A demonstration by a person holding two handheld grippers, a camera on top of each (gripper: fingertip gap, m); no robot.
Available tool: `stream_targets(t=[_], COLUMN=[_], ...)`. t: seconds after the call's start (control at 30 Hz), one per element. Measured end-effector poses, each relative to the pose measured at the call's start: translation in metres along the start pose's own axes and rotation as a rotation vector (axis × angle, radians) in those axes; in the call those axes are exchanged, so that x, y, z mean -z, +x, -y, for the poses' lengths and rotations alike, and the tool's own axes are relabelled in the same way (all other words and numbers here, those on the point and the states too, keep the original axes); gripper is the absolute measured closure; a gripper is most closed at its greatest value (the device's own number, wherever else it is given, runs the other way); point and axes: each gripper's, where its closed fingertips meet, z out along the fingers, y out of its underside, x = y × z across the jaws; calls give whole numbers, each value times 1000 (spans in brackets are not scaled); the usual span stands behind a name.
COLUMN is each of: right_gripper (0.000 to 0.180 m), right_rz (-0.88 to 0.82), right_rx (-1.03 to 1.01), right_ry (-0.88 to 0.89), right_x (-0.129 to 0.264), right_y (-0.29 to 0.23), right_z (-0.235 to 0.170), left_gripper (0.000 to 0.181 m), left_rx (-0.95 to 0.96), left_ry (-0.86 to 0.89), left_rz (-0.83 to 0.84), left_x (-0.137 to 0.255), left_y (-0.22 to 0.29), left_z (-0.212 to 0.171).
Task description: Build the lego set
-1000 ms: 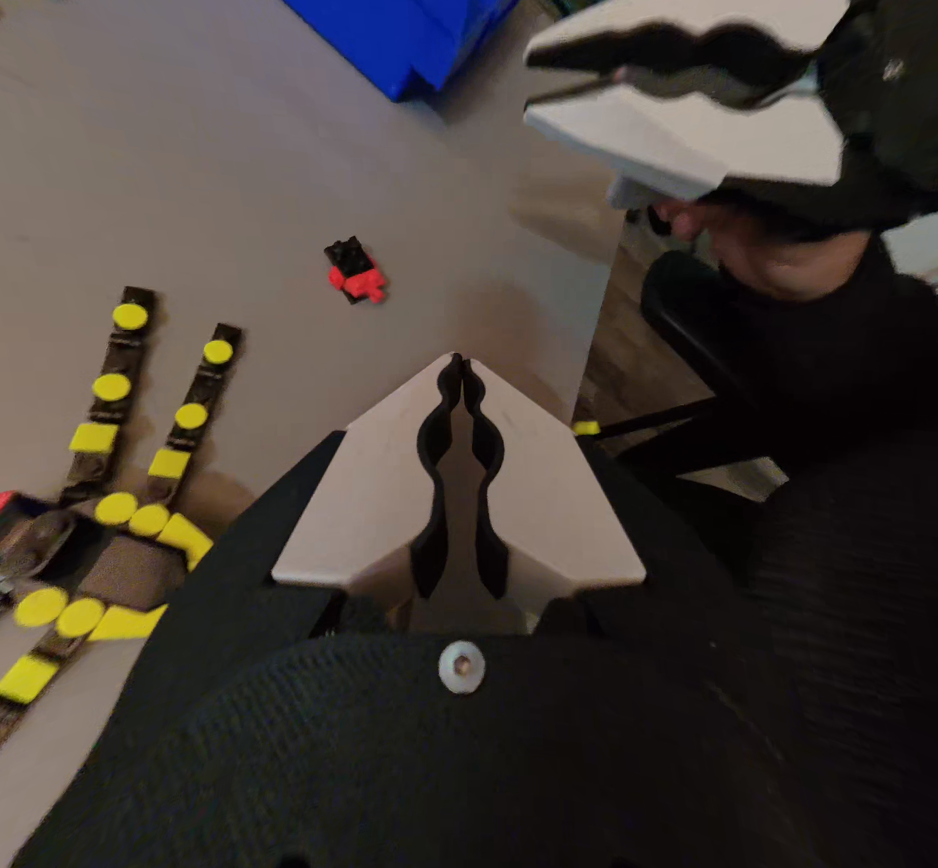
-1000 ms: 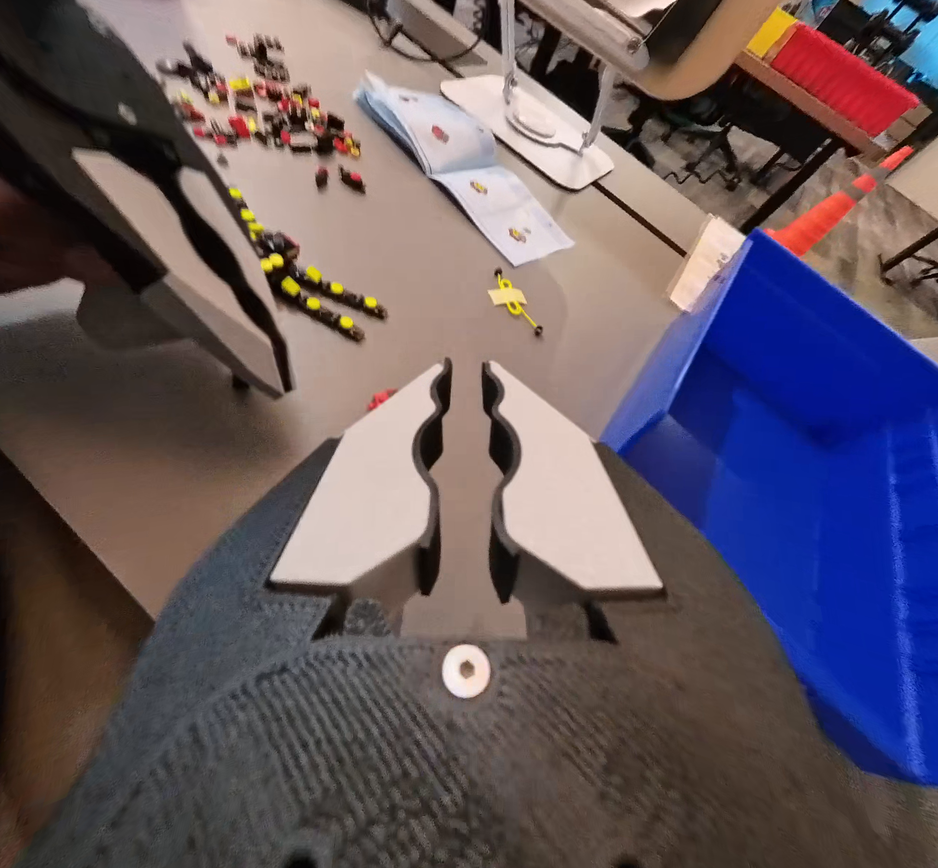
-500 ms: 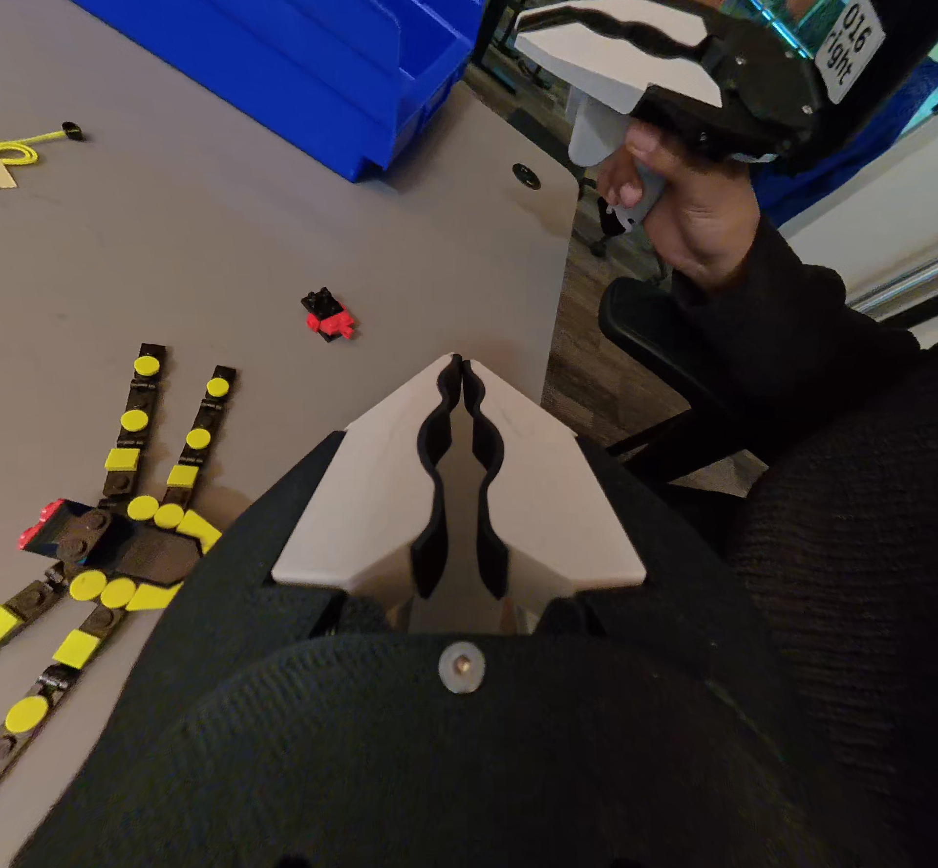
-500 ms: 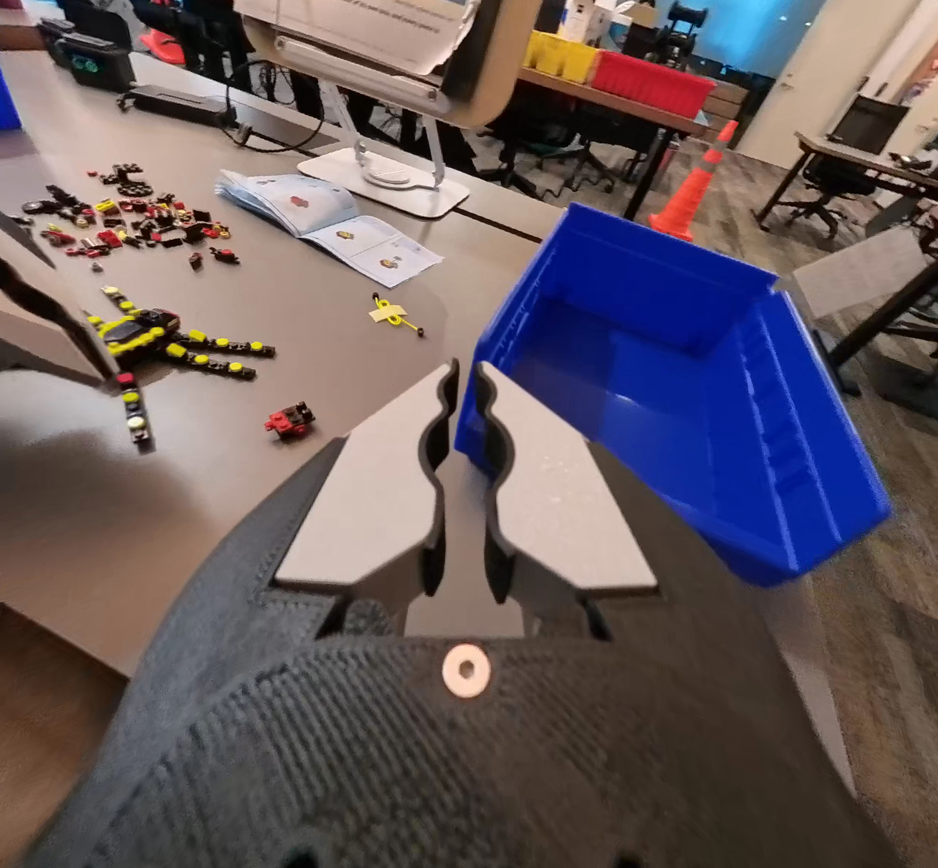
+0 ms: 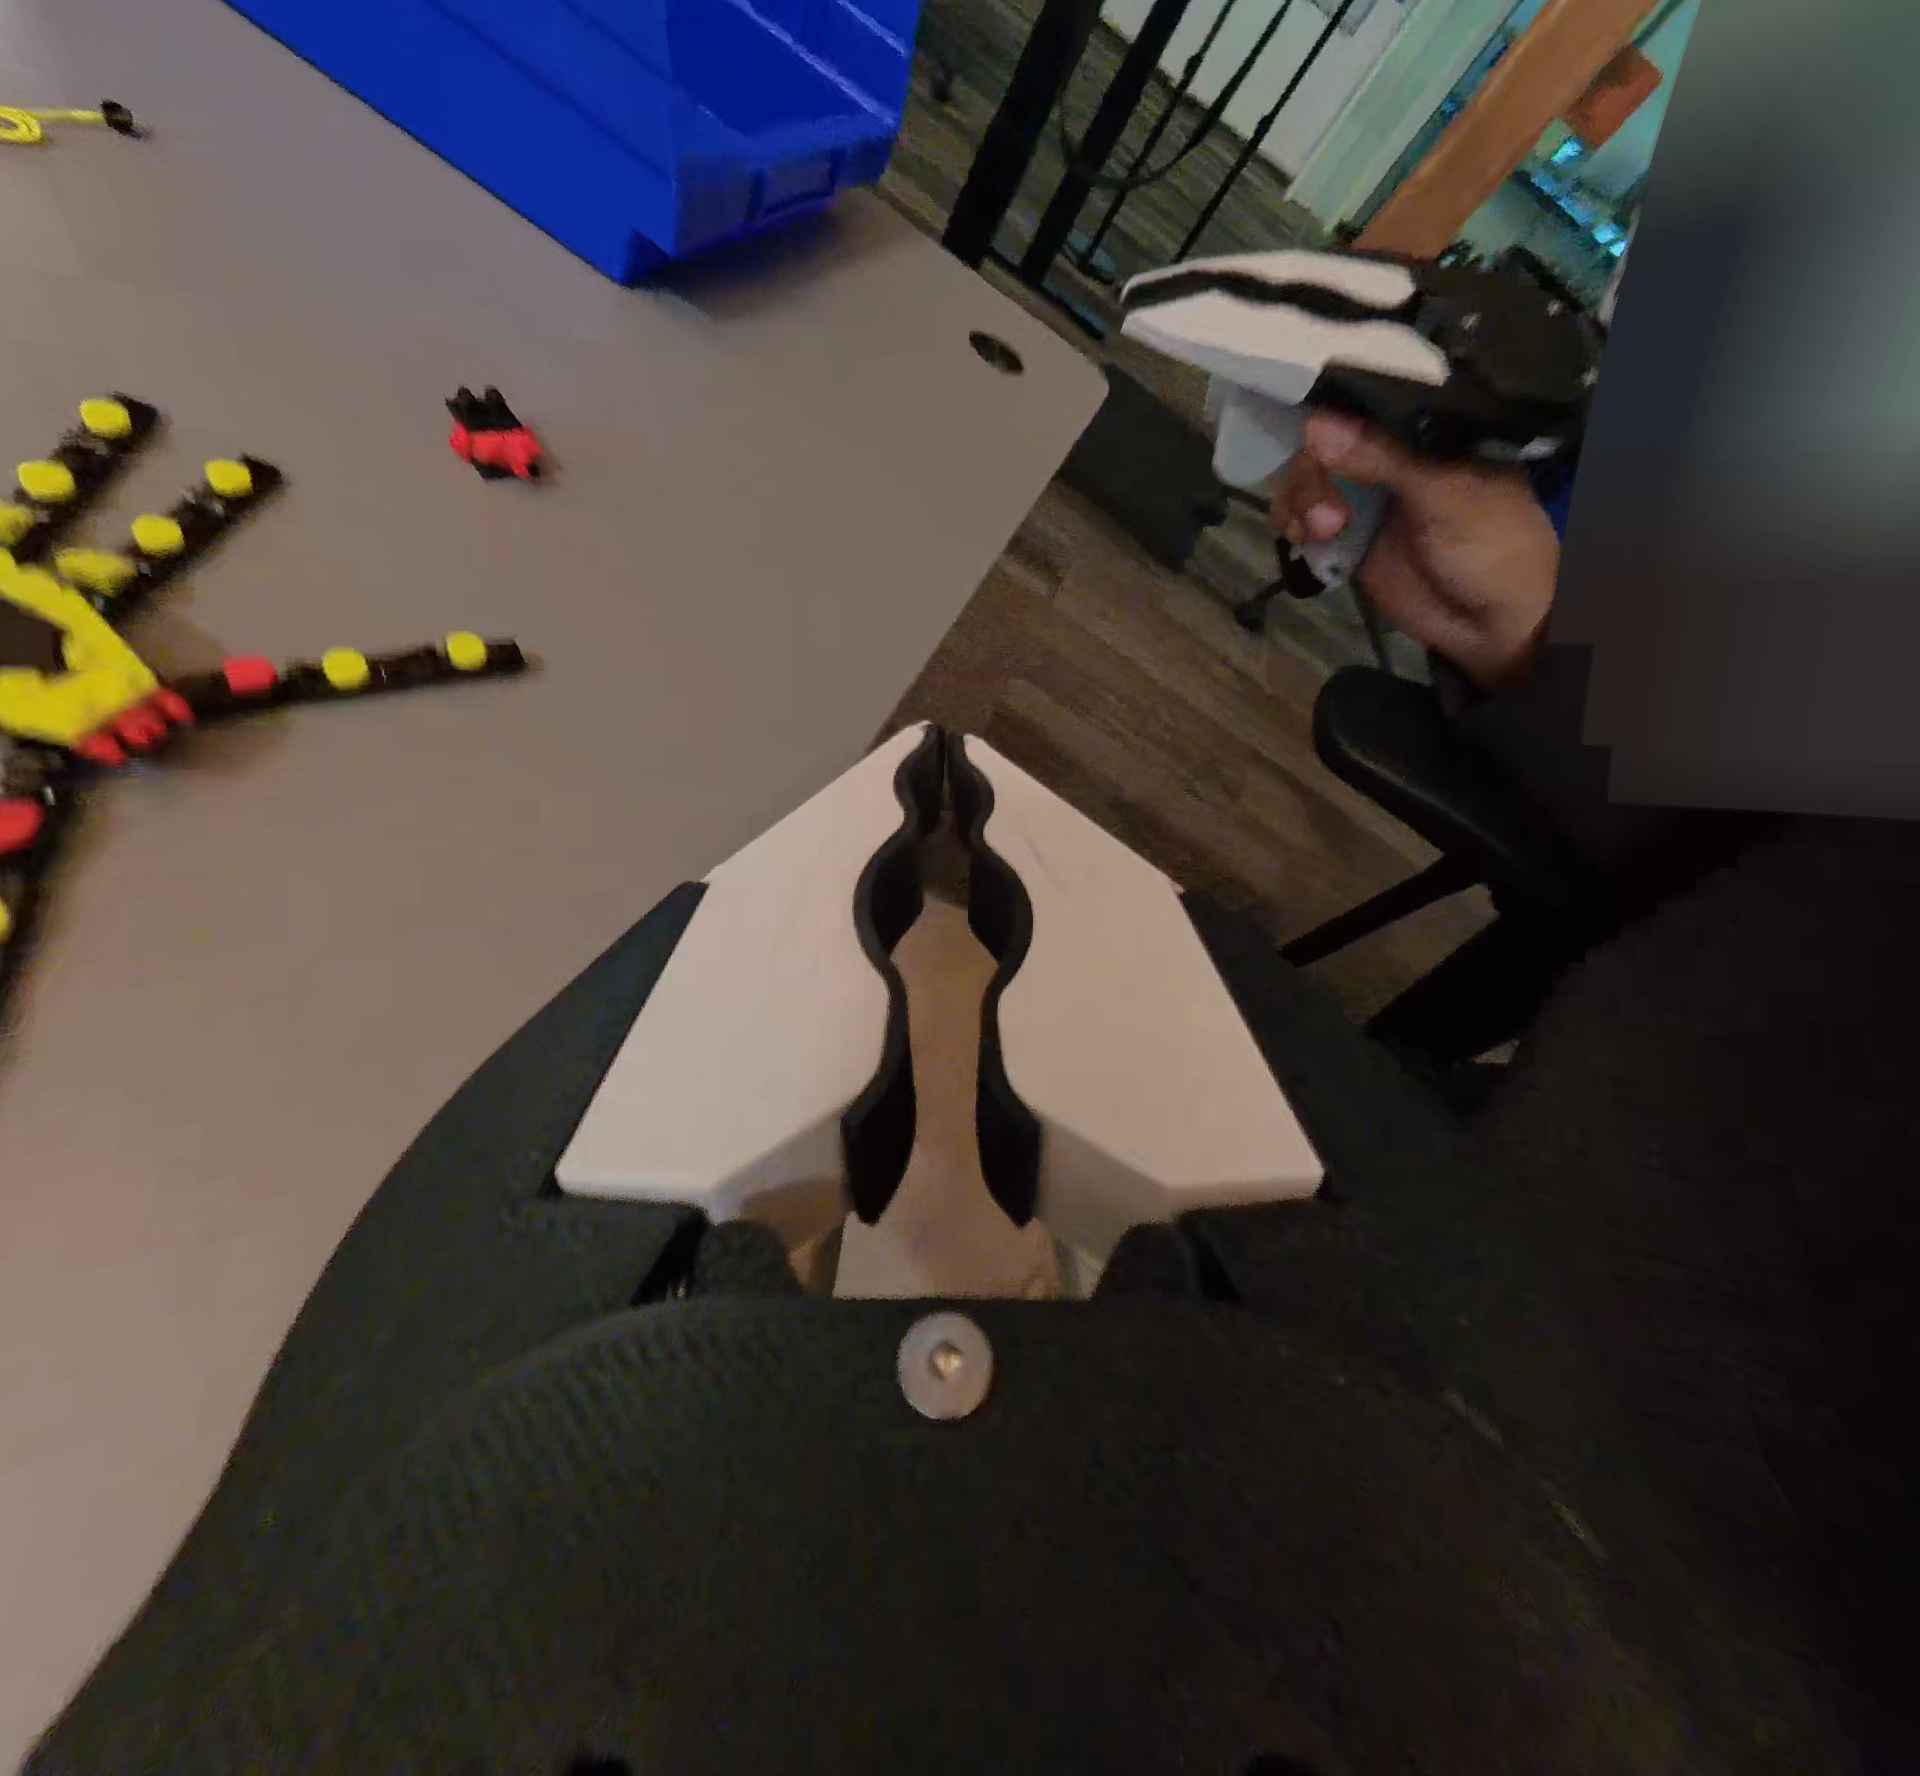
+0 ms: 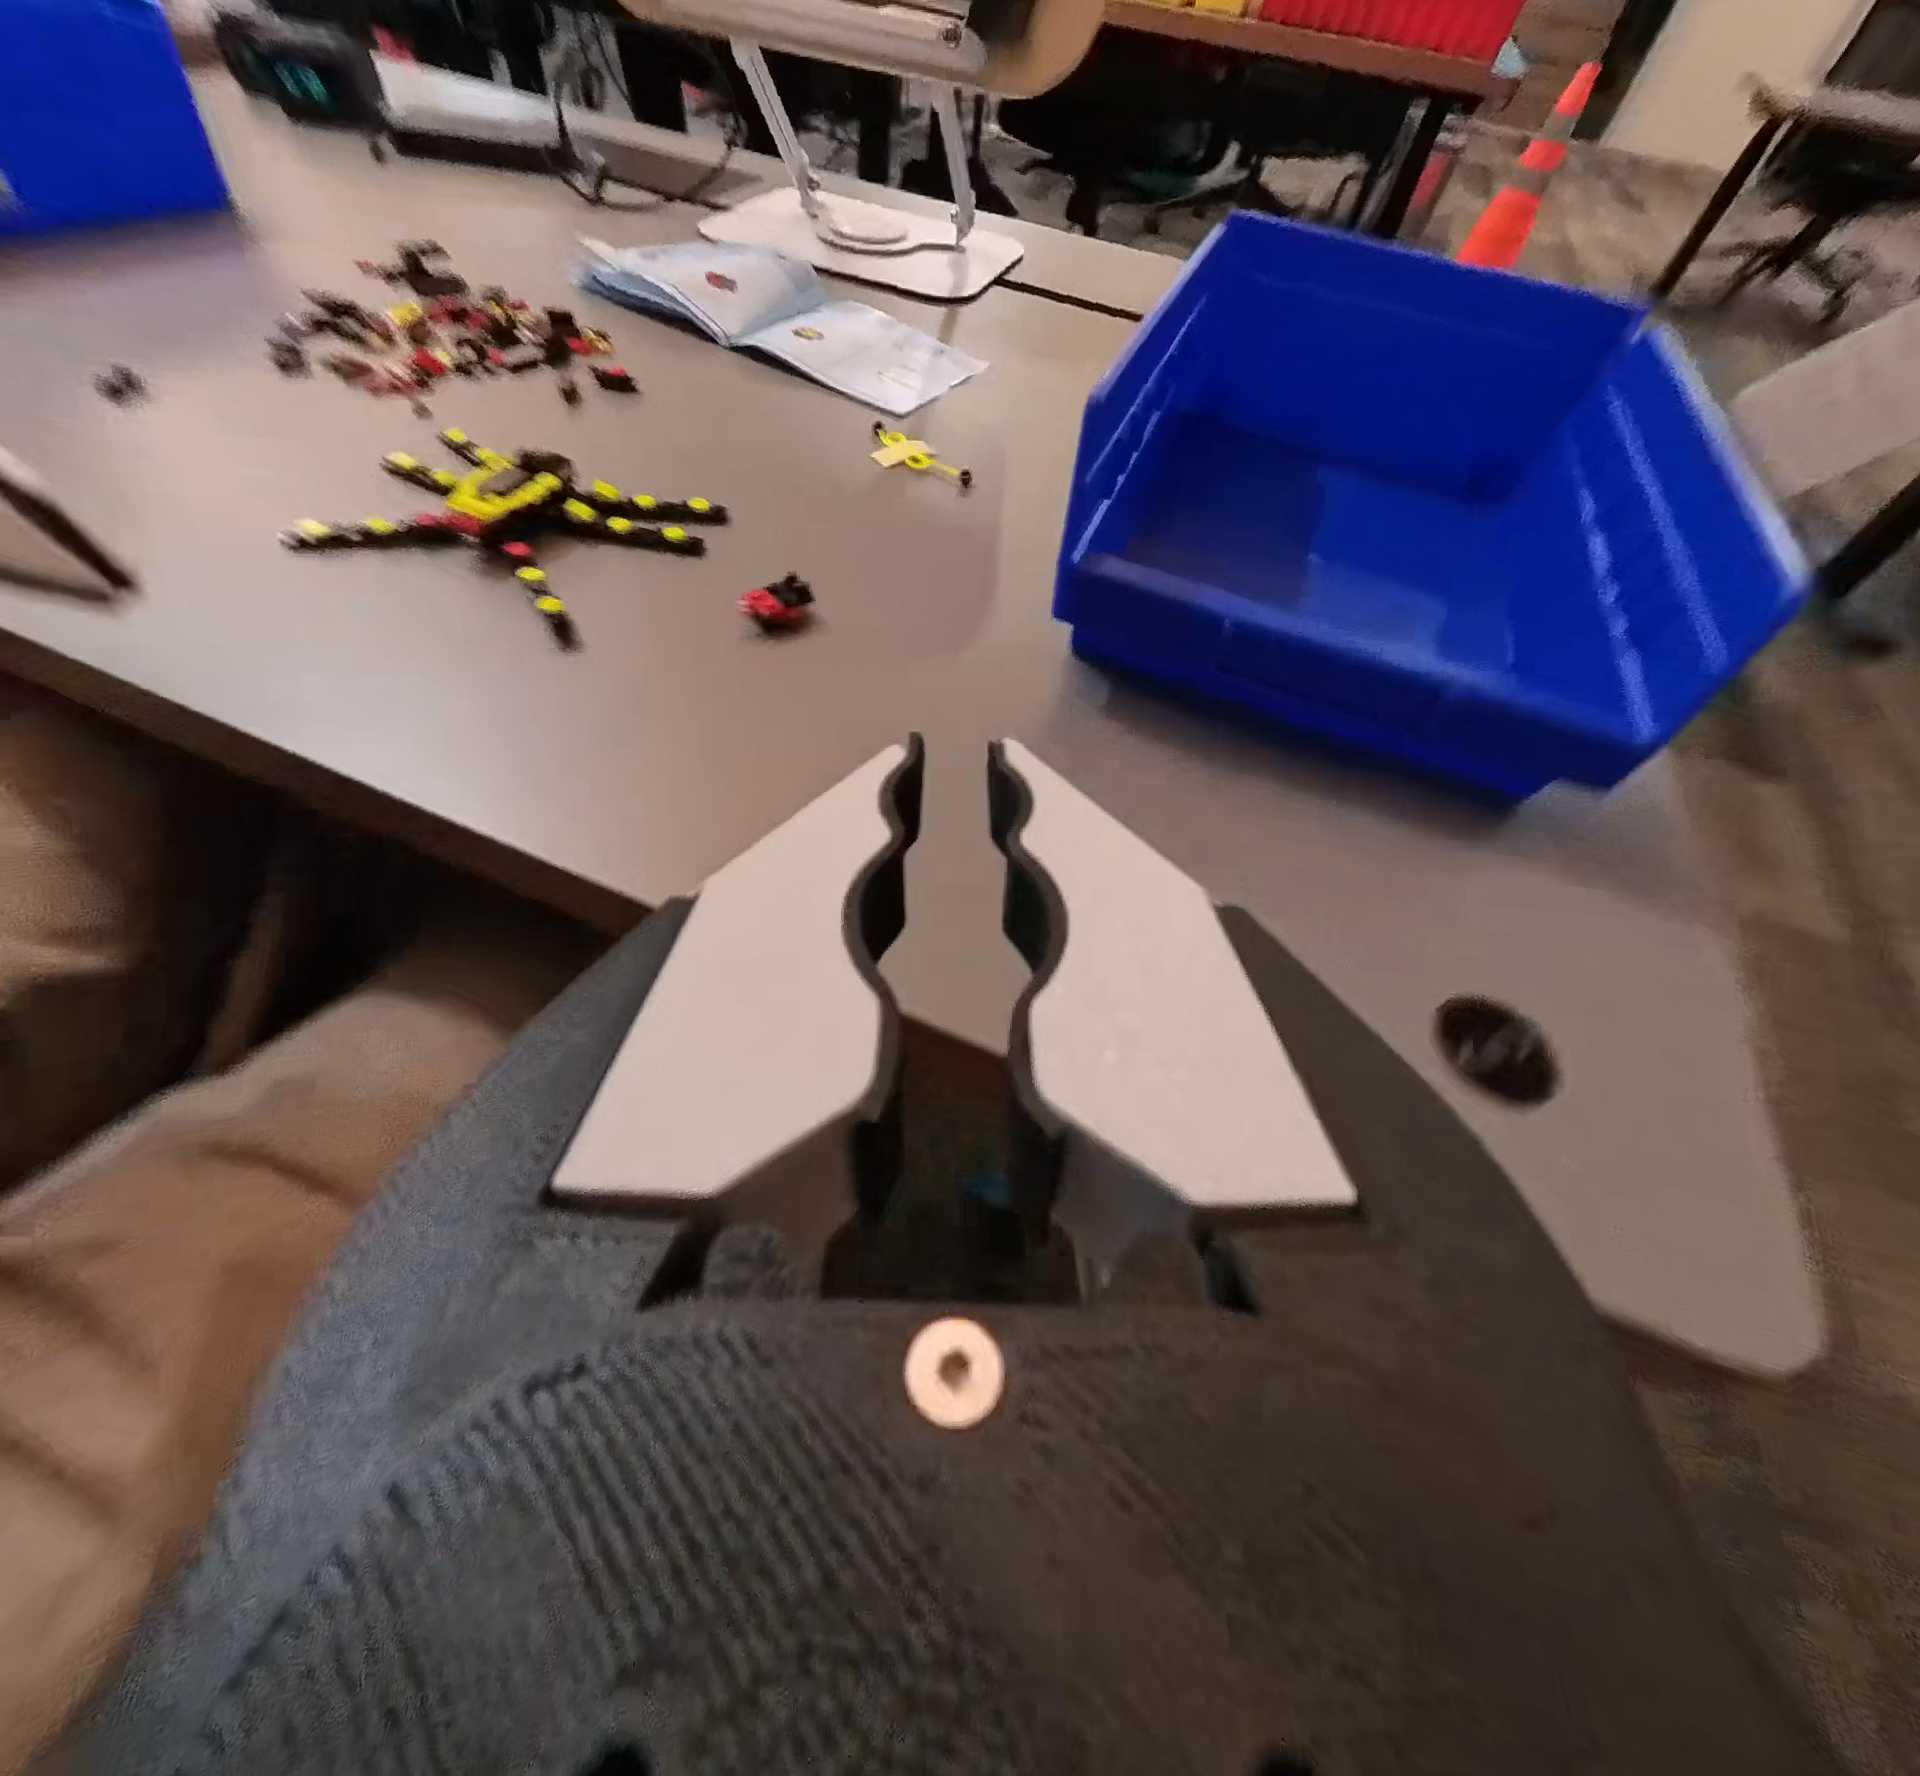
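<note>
Black-and-yellow spider-shaped lego model [image 6: 509, 521] is seen on grey table [image 6: 727, 770], well beyond both claws; left gripper [image 5: 943, 750] closed empty, right gripper [image 6: 954, 760] slightly parted, held off the table's near edge

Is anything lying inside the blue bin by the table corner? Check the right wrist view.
No. The blue bin shows only its bare blue floor and walls in that view.

The right gripper [image 5: 1138, 303] has pulled back off the counter [image 5: 644, 521]. Its fingers [image 6: 790, 978] have parted slightly wider. The left gripper [image 5: 943, 750] has retreated too.
</note>
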Motion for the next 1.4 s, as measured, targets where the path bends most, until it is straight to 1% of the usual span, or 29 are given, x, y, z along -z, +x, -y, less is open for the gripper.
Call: stream_targets(t=[0.07, 0.13, 0.2, 0.3, 0.43, 0.5, 0.6, 0.7, 0.77, 0.8, 0.87, 0.93, 1.0, 1.1, 1.2, 1.27, 1.3, 1.33, 1.4], right_gripper=[163, 160, 160, 160, 160, 160, 157, 153, 159, 162, 165, 164, 163, 161, 156, 145, 143, 142, 141], right_rz=[39, 59, 48, 50, 75, 73, 117, 147, 150, 153, 190, 218, 222, 175, 120, 131, 148, 151, 131], right_rx=[-155, -285, -343, -297, -217, -215, -255, -219, -177, -169, -205, -247, -271, -255, -266, -317, -331, -333, -317], right_ry=[-3, -31, -42, -69, -174, -175, -172, -238, -199, -185, -209, -295, -387, -523, -621, -707, -754, -790, -817], right_x=[20, 43, 66, 91, 118, 129, 135, 128, 107, 91, 49, 0, -53, -133, -199, -231, -242, -251, -264], right_y=[-6, -13, -20, -44, -80, -89, -107, -117, -118, -118, -123, -128, -130, -131, -142, -161, -171, -178, -183], right_z=[-11, -29, -41, -53, -83, -87, -96, -125, -144, -162, -217, -294, -379, -503, -600, -650, -670, -687, -709], left_gripper=[181, 181, 181, 181, 181, 181, 181, 180, 179, 179, 178, 177, 177, 177, 177, 178, 178, 177, 177], left_rx=[-18, 12, 61, 117, 148, 185, 267, 313, 324, 336, 358, 369, 383, 400, 391, 404, 416, 431, 451], left_ry=[-21, -21, -8, -7, -28, -29, 12, 11, 3, 6, 45, 90, 118, 146, 105, 72, 53, 33, 6], left_rz=[48, 66, 68, 81, 93, 93, 80, 75, 97, 112, 134, 174, 224, 316, 443, 493, 508, 519, 538], left_x=[6, 15, 24, 37, 52, 62, 81, 106, 122, 130, 143, 154, 161, 167, 173, 174, 174, 174, 174], left_y=[9, 21, 34, 51, 75, 85, 100, 105, 97, 91, 79, 64, 47, 21, -4, -14, -18, -22, -30], left_z=[-25, -49, -70, -98, -137, -155, -164, -172, -175, -175, -169, -168, -175, -190, -211, -221, -225, -228, -230])
